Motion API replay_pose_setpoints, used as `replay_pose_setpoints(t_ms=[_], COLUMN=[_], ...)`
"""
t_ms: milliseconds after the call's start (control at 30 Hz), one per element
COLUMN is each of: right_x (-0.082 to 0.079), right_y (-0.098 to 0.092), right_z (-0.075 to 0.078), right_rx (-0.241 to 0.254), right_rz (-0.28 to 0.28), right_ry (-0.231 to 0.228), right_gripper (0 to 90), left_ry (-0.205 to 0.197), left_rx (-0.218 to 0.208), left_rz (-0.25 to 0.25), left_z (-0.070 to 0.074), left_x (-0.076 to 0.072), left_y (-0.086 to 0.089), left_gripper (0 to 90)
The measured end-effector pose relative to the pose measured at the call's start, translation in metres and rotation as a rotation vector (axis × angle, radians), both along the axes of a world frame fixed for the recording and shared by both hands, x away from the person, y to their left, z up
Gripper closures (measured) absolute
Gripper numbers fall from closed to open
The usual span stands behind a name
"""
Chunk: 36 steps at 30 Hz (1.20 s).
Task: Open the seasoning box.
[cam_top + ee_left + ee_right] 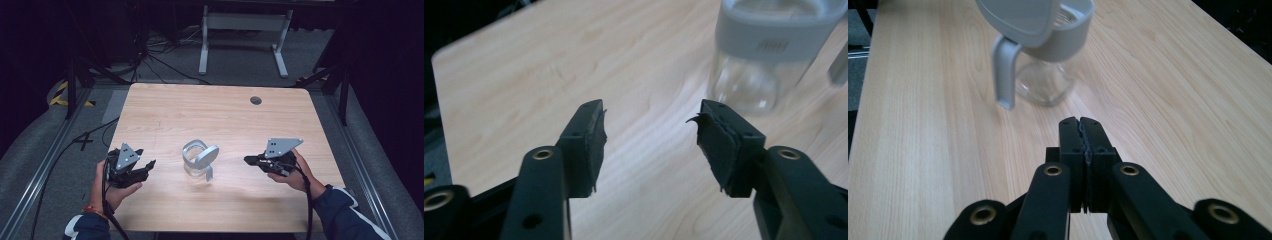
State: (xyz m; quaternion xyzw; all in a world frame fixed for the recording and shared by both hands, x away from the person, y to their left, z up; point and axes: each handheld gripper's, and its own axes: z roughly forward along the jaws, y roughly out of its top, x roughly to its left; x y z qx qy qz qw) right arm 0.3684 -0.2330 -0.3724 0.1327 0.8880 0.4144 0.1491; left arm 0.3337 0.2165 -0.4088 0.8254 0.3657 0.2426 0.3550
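Table [165, 107]: light wood, seen from the high view with a small round grommet [256, 100] near its far edge.
Jar [199, 160]: clear glass with a grey collar, grey lid [206, 156] tipped up open and a grey handle [209, 173] hanging down; stood upright near the table's middle, toward the near side.
Left gripper [148, 167]: held in the left hand [111, 187] at the near left; jaws spread apart with nothing between them.
Jar from left gripper: ahead and off to one side in the left gripper view [769, 55], apart from the pads [719, 147], not touching.
Right gripper [248, 160]: held in the right hand [296, 175] at the near right; jaws pressed together, empty [1081, 131].
Jar from right gripper: ahead in the right gripper view [1045, 55], apart from the tips.
Overall: sat between the two grippers, touched by neither.
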Motion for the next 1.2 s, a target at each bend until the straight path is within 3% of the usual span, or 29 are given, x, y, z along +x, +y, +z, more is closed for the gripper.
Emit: replay_pose_setpoints(t_ms=[133,333,400,433,467,533,567,667,700,800,1033,1133,1200], right_x=[-0.002,-0.005,-0.005,-0.005,-0.005,-0.005,-0.005,-0.005,-0.006,-0.007,-0.017,-0.021,-0.024], right_y=[-0.022,-0.043,-0.050,-0.059,-0.059,-0.067,-0.071,-0.086,-0.091,-0.103,-0.139,-0.150,-0.156], right_z=[-0.007,-0.018,-0.022,-0.027,-0.027,-0.031,-0.033,-0.039,-0.041,-0.046,-0.061,-0.068,-0.072], right_rx=[-0.032,-0.068,-0.074,-0.074,-0.074,-0.092,-0.098,-0.106,-0.108,-0.105,-0.072,-0.069,-0.062], right_rz=[-0.054,-0.106,-0.124,-0.144,-0.144,-0.163,-0.167,-0.205,-0.215,-0.245,-0.323,-0.348,-0.370], right_ry=[0.009,0.028,0.037,0.058,0.058,0.065,0.064,0.078,0.083,0.095,0.115,0.123,0.125], right_gripper=[86.4,83.6,82.8,80.8,80.8,78.7,78.4,74.8,74.5,71.3,63.7,61.6,60.1], left_ry=[0.041,0.088,0.095,0.107,0.121,0.135,0.142,0.145,0.169,0.160,0.172,0.159,0.179], left_rx=[0.027,0.052,0.037,0.047,0.035,0.054,0.053,0.037,0.031,0.044,-0.011,-0.023,-0.054], left_rz=[0.011,-0.003,-0.007,-0.017,-0.014,-0.024,-0.041,-0.026,-0.029,-0.046,-0.045,-0.053,-0.041], left_z=[-0.021,-0.037,-0.043,-0.044,-0.047,-0.051,-0.053,-0.057,-0.057,-0.061,-0.065,-0.067,-0.068], left_x=[0.002,0.006,0.007,0.008,0.007,0.008,0.009,0.008,0.008,0.008,0.007,0.009,0.009], left_y=[0.004,0.006,0.005,0.005,0.005,0.004,0.004,0.002,0.001,-0.002,-0.003,-0.001,0.001], left_gripper=[36.5,31.5,30.2,30.0,30.0,29.5,29.3,29.3,29.7,29.4,28.3,26.7,25.7])
